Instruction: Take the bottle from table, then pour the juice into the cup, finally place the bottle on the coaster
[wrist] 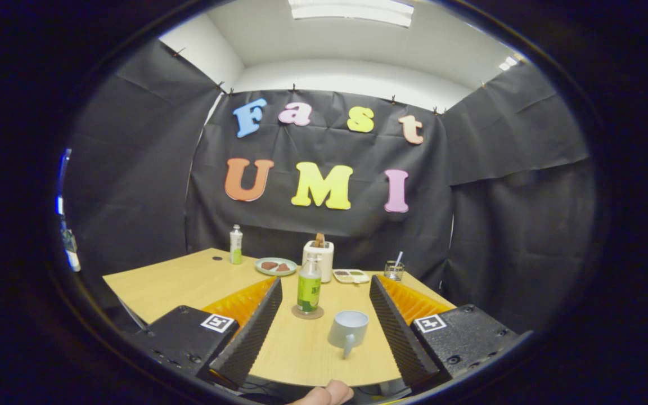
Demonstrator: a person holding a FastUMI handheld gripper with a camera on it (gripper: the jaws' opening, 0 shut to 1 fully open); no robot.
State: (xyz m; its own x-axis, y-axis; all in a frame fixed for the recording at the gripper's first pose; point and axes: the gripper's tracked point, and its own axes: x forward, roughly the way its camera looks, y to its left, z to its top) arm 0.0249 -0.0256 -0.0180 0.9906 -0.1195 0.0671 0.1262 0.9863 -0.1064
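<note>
A clear bottle with a green label (309, 289) stands upright on a round brown coaster (307, 313) on the wooden table (183, 281). Right of it, a little nearer to me, sits a pale blue cup (349, 330) with its handle turned toward me. My gripper (324, 315) is open, its two fingers spread wide on either side of the bottle and the cup, touching neither. Both objects lie between the fingers, the bottle toward the left finger, the cup toward the right one.
Along the table's far edge stand a second small bottle (236, 244), a plate with food (275, 266), a white toaster (319, 256), a small tray (351, 275) and a glass with a straw (394, 270). A person's fingertip (329, 394) shows below the table edge.
</note>
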